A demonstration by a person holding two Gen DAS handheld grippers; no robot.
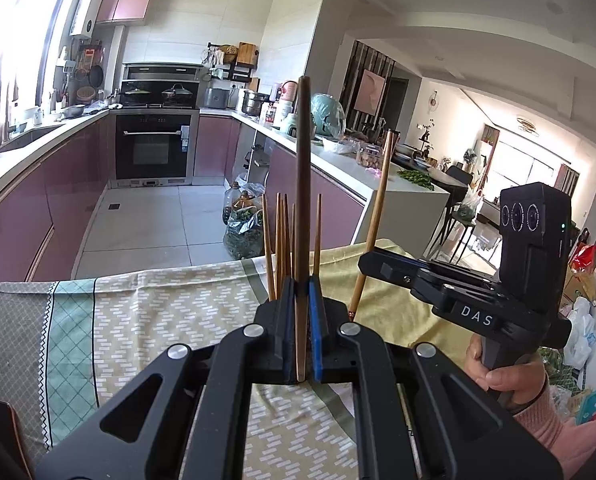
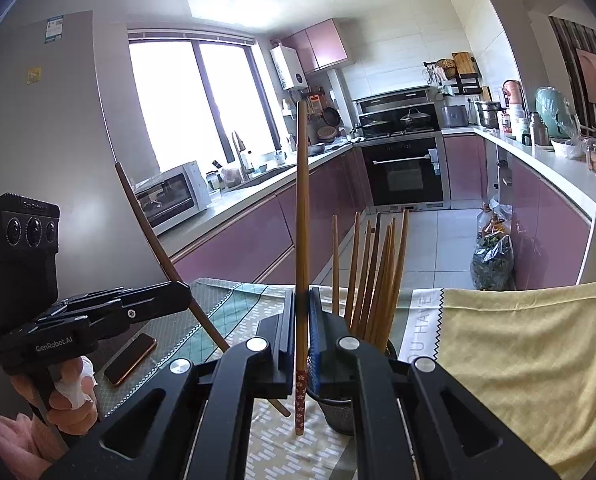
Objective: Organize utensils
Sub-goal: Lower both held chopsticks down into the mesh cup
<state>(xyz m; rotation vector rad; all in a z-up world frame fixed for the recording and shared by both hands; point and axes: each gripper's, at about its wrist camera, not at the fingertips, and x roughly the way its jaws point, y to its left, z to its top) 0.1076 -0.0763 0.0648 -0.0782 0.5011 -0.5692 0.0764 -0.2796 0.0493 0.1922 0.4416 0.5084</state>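
A bundle of chopsticks [image 2: 372,280] was stood upright in a mesh holder [image 2: 338,412] on a cloth-covered table [image 2: 518,360]. A phone [image 2: 130,358] was laid on the table to the holder's left. Beyond the table's far edge, an oven [image 2: 404,170] was set between counters running along left and right.

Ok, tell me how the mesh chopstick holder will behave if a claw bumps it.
The mesh holder looks light and narrow, so it would probably slide or tip. The chopsticks in it stand far above its rim and lean one way, likely making it top-heavy. The tablecloth beneath may bunch rather than let it glide.
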